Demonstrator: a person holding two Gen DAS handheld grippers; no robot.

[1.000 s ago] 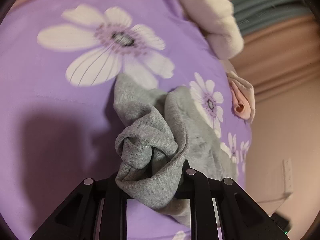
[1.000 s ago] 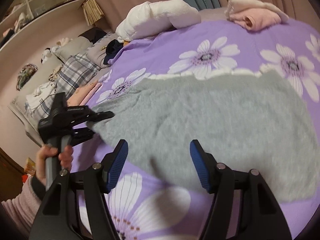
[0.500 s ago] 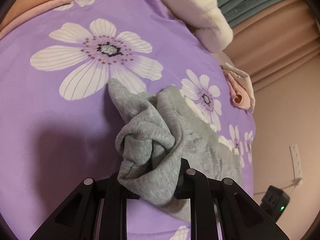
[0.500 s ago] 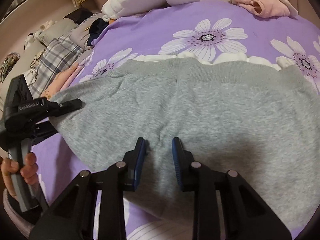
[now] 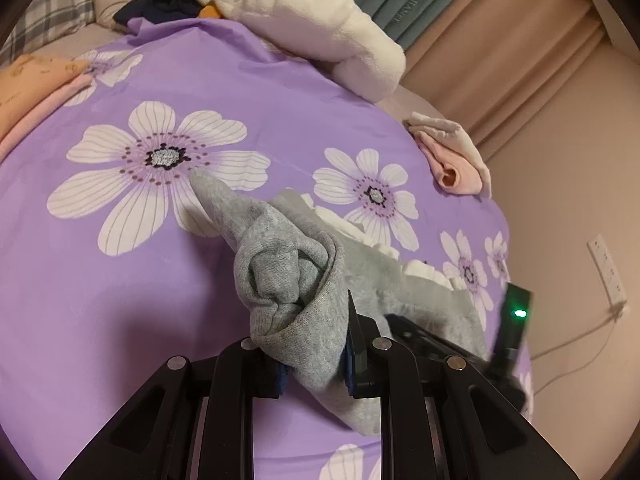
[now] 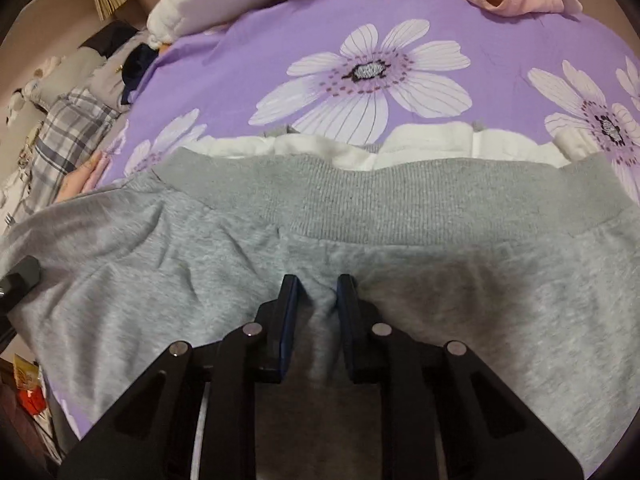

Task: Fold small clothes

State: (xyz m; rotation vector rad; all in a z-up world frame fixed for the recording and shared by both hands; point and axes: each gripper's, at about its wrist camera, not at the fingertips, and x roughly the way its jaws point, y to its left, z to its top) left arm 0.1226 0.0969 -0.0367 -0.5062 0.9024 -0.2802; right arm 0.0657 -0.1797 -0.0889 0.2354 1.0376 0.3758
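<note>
My right tool (image 6: 316, 300) has just been closing, now pinching the grey garment (image 6: 400, 240) on the bed (image 6: 280, 32). My left tool (image 5: 312, 364) keeps its bunched corner clamped, lifted higher; garment's near edge is cut off.

Garment (image 6: 400, 264): lying spread on the bedspread (image 6: 280, 40), waistband lying at 12 o'clock of the right gripper (image 6: 316, 292).
Right gripper: sitting on the garment's middle, a fold of cloth lying between its fingers.
Left gripper (image 5: 312, 360): sitting at the garment's 9 o'clock end, a bunched corner lying between its fingers.
Plush blanket (image 5: 304, 20): lying at 12 o'clock, at the bedspread's far edge.
Folded clothes (image 5: 452, 160): lying at 2 o'clock of the left gripper, at the bedspread's edge.
Pillows (image 6: 72, 120): lying at 10 o'clock of the right gripper, beside the bedspread.
</note>
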